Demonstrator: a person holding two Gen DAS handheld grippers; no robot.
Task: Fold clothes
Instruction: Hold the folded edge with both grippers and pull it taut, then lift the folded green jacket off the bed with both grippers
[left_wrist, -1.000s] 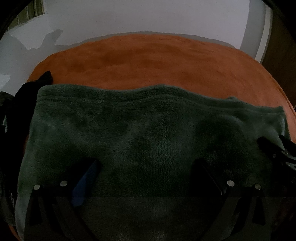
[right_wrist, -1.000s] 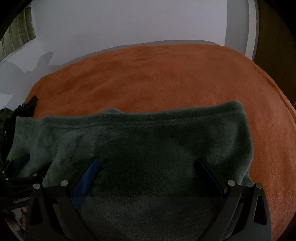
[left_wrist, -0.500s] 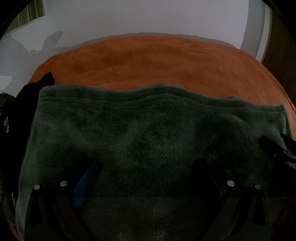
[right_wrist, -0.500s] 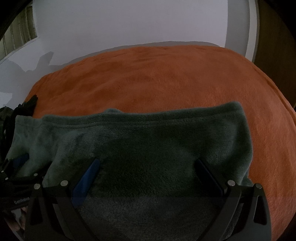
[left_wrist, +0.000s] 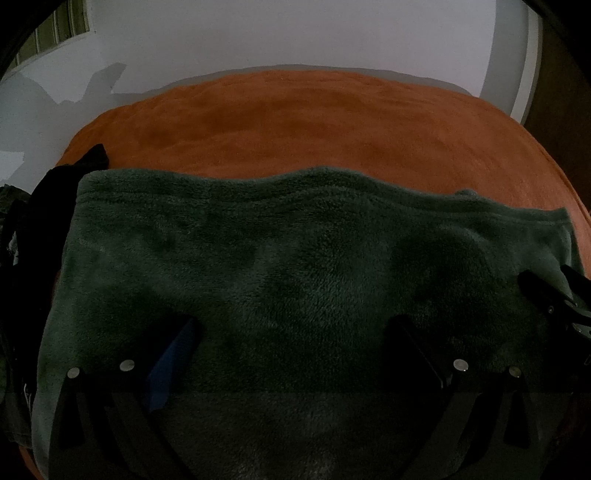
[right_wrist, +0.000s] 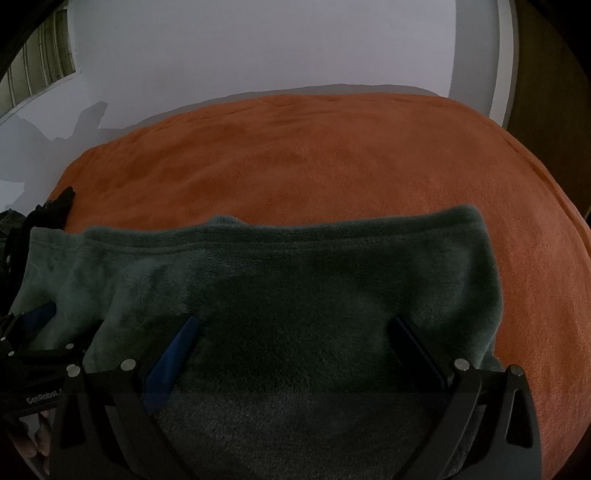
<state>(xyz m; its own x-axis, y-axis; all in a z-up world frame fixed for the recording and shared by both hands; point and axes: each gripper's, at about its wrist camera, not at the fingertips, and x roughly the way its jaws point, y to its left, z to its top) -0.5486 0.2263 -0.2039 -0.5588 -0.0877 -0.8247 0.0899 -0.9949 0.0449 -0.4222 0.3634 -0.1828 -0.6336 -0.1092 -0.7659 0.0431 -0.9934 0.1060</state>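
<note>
Green fleece garment (left_wrist: 295, 280): dark green, plush, lies spread flat on the orange blanket (left_wrist: 317, 125). Its far edge runs as a hemmed, slightly wavy line across the middle of both views. In the right wrist view its right side ends in a rounded folded edge (right_wrist: 484, 280), with bare orange blanket beyond it. The near part fills the bottom of both views and passes under the gripper fingers.

Left gripper (left_wrist: 295, 350): hovers low over the near-left part of the garment, jaws spread wide, nothing between them but the fleece surface. One finger carries a blue pad (left_wrist: 170, 365); the other is black. Whether the tips touch the fabric cannot be told. It also shows at the left edge of the right wrist view.

Right gripper (right_wrist: 295, 347): low over the near-right part of the garment, jaws likewise spread wide, blue pad on its left finger (right_wrist: 170, 362), black finger opposite. Nothing is clamped. Contact with the fabric cannot be told. Part of it shows at the right edge of the left wrist view.

Orange blanket: covers a bed-like surface, fleecy, smooth, reaching to a white wall (right_wrist: 258, 48).

Dark clothes (left_wrist: 40, 206): black pile at the garment's left edge, touching it, details too dim to make out.

Window slats (right_wrist: 40, 70): upper left corner.
</note>
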